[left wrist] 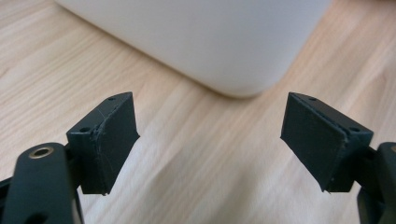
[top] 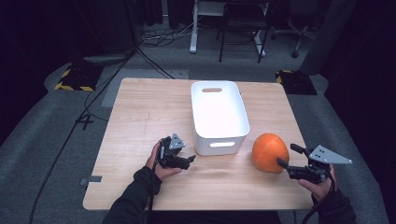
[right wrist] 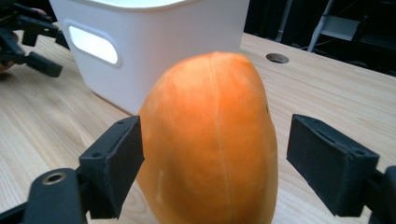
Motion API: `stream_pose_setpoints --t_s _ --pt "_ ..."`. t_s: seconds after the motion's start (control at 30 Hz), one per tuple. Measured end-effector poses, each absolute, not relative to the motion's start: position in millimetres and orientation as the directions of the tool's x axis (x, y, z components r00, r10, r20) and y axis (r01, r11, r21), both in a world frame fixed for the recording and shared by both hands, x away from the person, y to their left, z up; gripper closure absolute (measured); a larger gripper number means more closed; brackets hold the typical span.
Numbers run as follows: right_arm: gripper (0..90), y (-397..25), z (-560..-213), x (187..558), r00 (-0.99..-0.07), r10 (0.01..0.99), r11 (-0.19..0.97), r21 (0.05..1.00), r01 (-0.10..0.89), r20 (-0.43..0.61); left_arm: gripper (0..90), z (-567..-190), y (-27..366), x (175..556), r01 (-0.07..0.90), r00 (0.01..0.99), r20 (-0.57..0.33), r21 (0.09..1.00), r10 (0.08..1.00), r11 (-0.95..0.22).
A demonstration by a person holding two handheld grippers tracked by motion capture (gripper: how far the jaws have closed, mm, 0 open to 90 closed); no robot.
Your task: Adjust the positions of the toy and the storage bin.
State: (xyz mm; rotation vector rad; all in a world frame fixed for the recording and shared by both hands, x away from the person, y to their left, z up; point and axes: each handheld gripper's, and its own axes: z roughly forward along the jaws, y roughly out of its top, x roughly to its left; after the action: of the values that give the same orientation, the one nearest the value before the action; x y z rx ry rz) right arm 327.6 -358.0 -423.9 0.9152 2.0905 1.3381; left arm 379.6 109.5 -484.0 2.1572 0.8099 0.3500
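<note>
The orange gourd (right wrist: 210, 140) stands on the bench between the wide-spread right tongs (top: 290, 157), one pad seemingly touching. It looks smooth, rounded, firm and probably hefty; its broad middle suits gripping. The left tongs (left wrist: 210, 144) gape empty beside the white bin (top: 219, 112).

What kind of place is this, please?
Probably a lab or studio for recording: a wooden table stands on grey carpet, cables trail over the floor, hazard-striped bases flank it, and the surroundings are dark.
</note>
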Motion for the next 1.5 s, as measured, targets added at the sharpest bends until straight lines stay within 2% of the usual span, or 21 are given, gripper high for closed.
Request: stream_pose_setpoints --t_s 0.33,0.4,0.47,0.57,0.8,1.1,1.17,1.33,1.5 --pt "16.3 -344.2 -415.6 342.0 -0.647 0.762 0.3 0.898 0.321 -0.023 15.7 -484.3 132.3 354.7 0.425 0.773 0.024 0.722 0.634 -0.546" --pt "16.3 -342.2 -416.0 344.7 -0.641 0.767 0.299 0.892 0.338 -0.014 16.0 -484.5 137.6 349.7 0.419 0.761 0.057 0.716 0.646 -0.558" --pt "15.9 -342.2 -418.3 348.3 -0.641 0.767 0.328 0.881 0.342 -0.036 16.0 -485.2 143.6 346.2 0.422 0.772 0.032 0.721 0.634 -0.55" --pt "15.2 -338.1 -422.8 352.2 -0.649 0.76 0.36 0.855 0.373 -0.036 16.0 -487.3 151.2 340.9 0.425 0.776 0.045 0.701 0.63 -0.573" --pt "15.8 -341.2 -433.5 359.9 -0.668 0.744 0.358 0.839 0.41 0.009 16.6 -498.7 160.1 334.9 0.467 0.743 0.05 0.676 0.668 -0.57" --pt "43.2 -342.1 -436.7 367.5 -0.719 0.695 0.391 0.841 0.375 -0.003 15.1 -501.6 169.9 338.9 0.49 0.729 0.019 0.684 0.684 -0.54" --pt "46.2 -341.3 -437.2 366.7 -0.722 0.692 0.389 0.844 0.371 -0.001 15.1 -502.5 172.8 342.4 0.519 0.722 -0.023 0.678 0.691 -0.521" --pt "52.4 -345.9 -439.0 365.5 -0.728 0.686 0.386 0.853 0.352 -0.01 15.0 -502.6 173.5 343.4 0.518 0.723 -0.025 0.681 0.69 -0.518" --pt "53.8 -347.7 -439.6 363.3 -0.728 0.685 0.39 0.857 0.337 -0.025 15.0 -502.6 173.5 343.4 0.518 0.723 -0.026 0.681 0.69 -0.517"
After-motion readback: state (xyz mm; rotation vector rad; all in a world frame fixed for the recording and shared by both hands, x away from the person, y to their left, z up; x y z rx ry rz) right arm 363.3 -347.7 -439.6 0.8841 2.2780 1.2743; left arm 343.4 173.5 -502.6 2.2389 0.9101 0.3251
